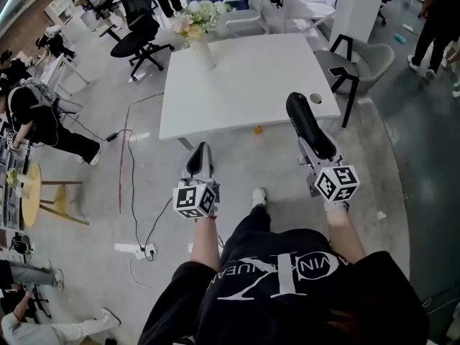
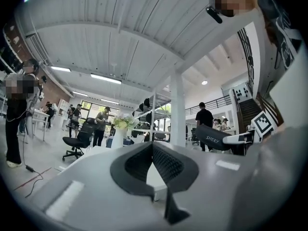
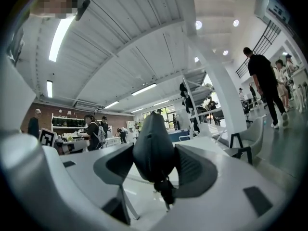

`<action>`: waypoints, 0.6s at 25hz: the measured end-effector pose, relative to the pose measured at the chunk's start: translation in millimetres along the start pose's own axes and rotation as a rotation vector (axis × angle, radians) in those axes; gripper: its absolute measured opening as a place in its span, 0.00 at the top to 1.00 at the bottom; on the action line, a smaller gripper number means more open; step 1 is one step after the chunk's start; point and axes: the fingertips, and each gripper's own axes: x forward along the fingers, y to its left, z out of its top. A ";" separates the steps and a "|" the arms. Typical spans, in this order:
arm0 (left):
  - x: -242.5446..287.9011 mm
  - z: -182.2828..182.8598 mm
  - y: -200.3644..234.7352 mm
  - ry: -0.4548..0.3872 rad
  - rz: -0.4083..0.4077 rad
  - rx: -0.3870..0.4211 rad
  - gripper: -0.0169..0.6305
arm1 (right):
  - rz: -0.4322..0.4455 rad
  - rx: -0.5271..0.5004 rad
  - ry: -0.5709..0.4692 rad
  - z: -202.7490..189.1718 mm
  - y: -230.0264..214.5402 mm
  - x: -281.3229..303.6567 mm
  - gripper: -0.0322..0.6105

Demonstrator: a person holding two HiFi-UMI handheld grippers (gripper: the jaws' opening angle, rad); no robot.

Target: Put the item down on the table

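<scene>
Person stands on the floor before the near edge of a white table, a gripper in each hand.

Right gripper: jaws clamped on a black oblong item, one pad on each side of it. The item is held in the air, pointing toward the table's near right corner. In the head view its far tip overlaps that corner. It is not lying on the table.

Left gripper: jaws pressed together, nothing between them. It hangs short of the table's near edge, toward the left half, and points at the table.

Vase of flowers stands at the table's far left. A small dark round thing lies on the table by the near right corner, just beside the item's tip in the head view.

A small orange thing lies on the floor just off the table's near edge. Black office chair is left of the table, grey chair right of it. Power strip is on the floor, well off the table's near left corner.
</scene>
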 end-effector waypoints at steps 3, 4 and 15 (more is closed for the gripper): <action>31.1 -0.8 8.4 0.006 -0.019 -0.007 0.95 | -0.002 -0.005 0.009 3.0 -10.2 24.5 0.53; 41.8 -0.9 11.0 0.009 -0.024 -0.011 0.95 | -0.002 -0.006 0.012 4.1 -14.0 32.5 0.53; 135.2 -9.5 38.7 0.048 -0.063 -0.066 0.95 | -0.027 0.044 0.076 -4.9 -54.8 108.5 0.53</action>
